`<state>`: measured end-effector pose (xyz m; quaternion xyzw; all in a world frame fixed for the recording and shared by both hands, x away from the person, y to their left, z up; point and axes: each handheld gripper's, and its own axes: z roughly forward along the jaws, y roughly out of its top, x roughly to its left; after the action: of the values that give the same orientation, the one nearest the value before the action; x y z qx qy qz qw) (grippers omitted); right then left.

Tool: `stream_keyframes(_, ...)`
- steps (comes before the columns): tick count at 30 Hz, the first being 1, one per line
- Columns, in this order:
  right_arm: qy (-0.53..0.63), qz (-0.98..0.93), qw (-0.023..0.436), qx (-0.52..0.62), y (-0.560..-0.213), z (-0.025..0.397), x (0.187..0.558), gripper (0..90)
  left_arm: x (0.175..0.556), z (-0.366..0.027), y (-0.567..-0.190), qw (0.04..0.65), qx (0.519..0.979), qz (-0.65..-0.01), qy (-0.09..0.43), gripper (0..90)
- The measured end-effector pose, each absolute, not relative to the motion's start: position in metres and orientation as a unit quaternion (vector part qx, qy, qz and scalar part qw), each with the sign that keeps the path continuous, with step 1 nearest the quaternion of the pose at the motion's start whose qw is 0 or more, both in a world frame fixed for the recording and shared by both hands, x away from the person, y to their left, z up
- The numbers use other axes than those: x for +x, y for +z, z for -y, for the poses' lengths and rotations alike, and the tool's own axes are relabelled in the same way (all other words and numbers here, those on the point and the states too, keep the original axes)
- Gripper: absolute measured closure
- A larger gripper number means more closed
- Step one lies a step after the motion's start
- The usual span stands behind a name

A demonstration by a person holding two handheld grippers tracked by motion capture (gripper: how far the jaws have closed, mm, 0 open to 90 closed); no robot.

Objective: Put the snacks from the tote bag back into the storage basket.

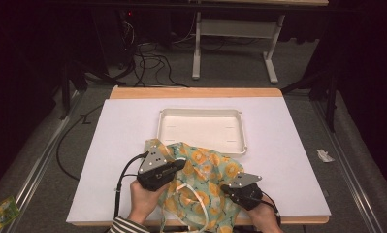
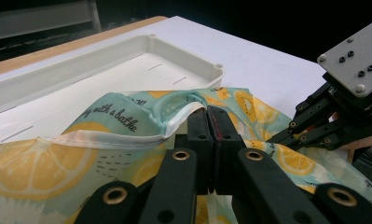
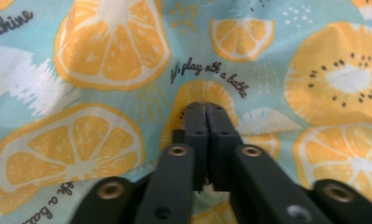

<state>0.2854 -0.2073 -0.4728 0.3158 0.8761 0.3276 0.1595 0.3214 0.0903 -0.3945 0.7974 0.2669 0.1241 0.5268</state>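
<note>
A crumpled cloth bag [image 1: 205,179] printed with orange and kiwi slices on pale teal lies at the table's near edge, with white straps [image 1: 193,194] on top. My left gripper [image 1: 180,165] is at the bag's left side, its jaws shut on the white-lined hem [image 2: 127,140]. At the bag's right side is my right gripper [image 1: 226,187], which the left gripper view shows as the right gripper [image 2: 277,139] low on the fabric. Along the right gripper [image 3: 205,108] its jaws are shut, pinching the printed cloth [image 3: 109,51].
A white shallow tray [image 1: 201,112] sits just beyond the bag at the table's middle, and one corner of the bag touches its near rim. The white table top [image 1: 288,145] has bare room at left and right. Cables and a desk frame [image 1: 197,43] lie on the floor beyond.
</note>
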Motion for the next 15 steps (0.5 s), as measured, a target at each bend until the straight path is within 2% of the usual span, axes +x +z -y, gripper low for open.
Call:
stream_keyframes(9, 0.363, -0.859, 0.162, 0.322, -0.459, 0.22, 0.283, 90.0, 0.321, -0.092, -0.392, 0.532, 0.794, -0.265, 0.128, 88.7)
stream_keyframes(15, 0.391, -0.837, 0.187, 0.334, -0.438, 0.238, 0.284, 90.0, 0.321, -0.088, -0.386, 0.548, 0.785, -0.258, 0.125, 88.7)
